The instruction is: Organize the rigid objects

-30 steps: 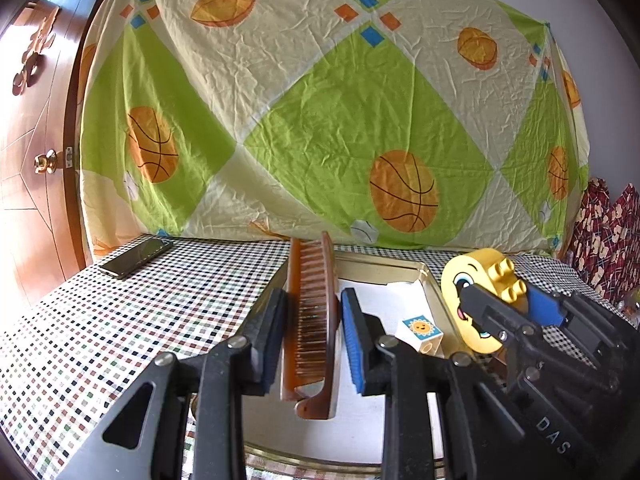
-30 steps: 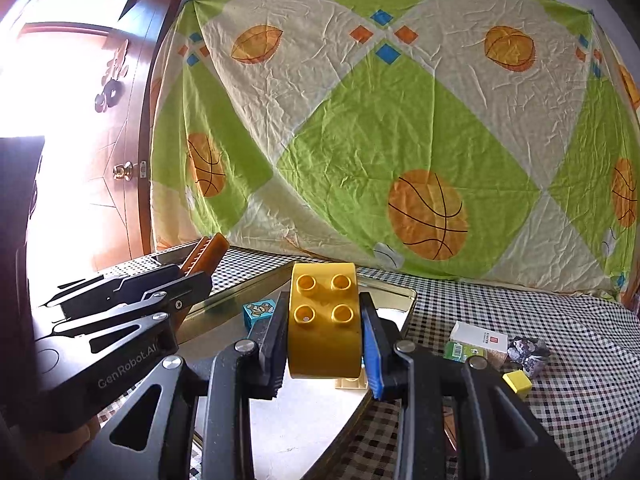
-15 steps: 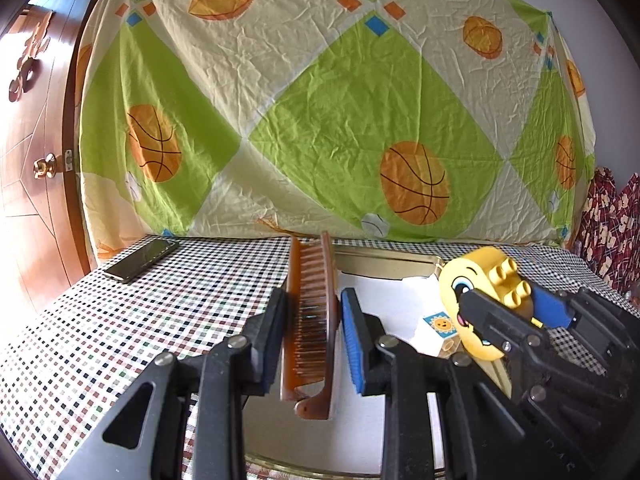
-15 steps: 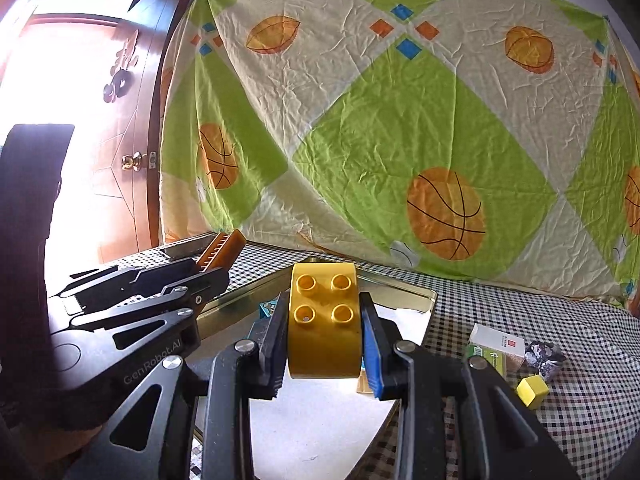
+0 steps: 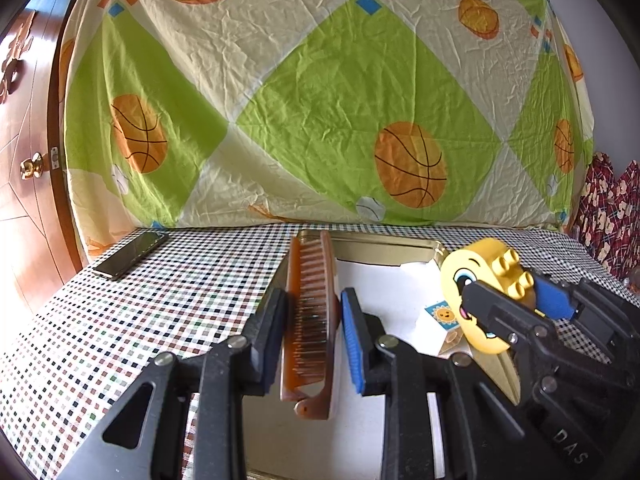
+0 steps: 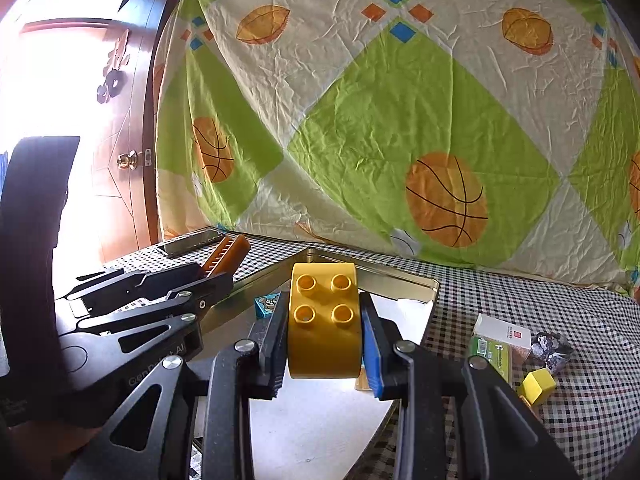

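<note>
The left gripper [image 5: 312,332] is seen with its jaws closed on a brown comb [image 5: 310,312], which is held on edge with its teeth turned up and its length running forward, above the near left part of a shallow metal tray [image 5: 384,246]. The right gripper [image 6: 324,336] is seen with its jaws clamped on the two sides of a yellow toy brick [image 6: 324,320], whose four studs are turned toward the camera; in the left wrist view the same brick [image 5: 480,300] is shown to carry a cartoon face, and it is held in the air over the right part of the tray [image 6: 400,284].

Below the brick, a small cube with a sun picture [image 5: 442,320] is seen lying inside the tray, and in the right wrist view a blue cube with an animal picture [image 6: 267,306] is seen near the tray's left wall.

The tray is set on a tabletop [image 5: 160,300] covered with a checked cloth. A dark phone [image 5: 130,254] is laid at the far left corner, well apart from the tray. To the right of the tray a white and green carton [image 6: 500,340], a small yellow cube [image 6: 538,388] and a crumpled dark wrapper [image 6: 554,350] are gathered near one another. A sheet printed with basketballs [image 5: 320,100] is hung behind the tabletop, beside a wooden door [image 5: 24,160].
</note>
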A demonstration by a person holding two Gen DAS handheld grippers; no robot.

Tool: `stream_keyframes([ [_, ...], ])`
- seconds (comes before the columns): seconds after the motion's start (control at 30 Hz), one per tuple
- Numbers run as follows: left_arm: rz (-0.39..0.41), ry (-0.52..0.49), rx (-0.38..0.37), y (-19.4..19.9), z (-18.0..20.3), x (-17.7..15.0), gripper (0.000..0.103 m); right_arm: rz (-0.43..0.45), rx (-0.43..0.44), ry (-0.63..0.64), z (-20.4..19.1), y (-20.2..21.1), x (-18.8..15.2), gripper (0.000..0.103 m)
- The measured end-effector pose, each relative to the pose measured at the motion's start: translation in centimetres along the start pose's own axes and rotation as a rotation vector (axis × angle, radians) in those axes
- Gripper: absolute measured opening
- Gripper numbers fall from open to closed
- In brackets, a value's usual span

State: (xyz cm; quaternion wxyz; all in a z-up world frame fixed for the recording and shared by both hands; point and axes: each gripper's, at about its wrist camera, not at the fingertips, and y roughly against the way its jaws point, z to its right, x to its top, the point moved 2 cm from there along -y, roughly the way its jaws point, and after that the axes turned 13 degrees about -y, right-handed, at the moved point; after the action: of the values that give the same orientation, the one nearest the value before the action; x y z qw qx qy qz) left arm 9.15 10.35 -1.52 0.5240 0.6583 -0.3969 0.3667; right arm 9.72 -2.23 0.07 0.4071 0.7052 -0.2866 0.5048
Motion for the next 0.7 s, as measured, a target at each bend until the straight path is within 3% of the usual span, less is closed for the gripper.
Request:
stream_keyframes([
  [0.43, -0.088, -0.049, -0.061, -2.2, 0.6, 0.9, 0.026, -0.050, -0.005, -0.025, 1.1, -1.6, 1.2, 0.034],
  [0.7, -0.156, -0.071, -0.114, -3.5, 1.1, 1.0, 0.026, -0.133, 0.002, -0.062, 2.7, -3.6, 2.1, 0.034],
])
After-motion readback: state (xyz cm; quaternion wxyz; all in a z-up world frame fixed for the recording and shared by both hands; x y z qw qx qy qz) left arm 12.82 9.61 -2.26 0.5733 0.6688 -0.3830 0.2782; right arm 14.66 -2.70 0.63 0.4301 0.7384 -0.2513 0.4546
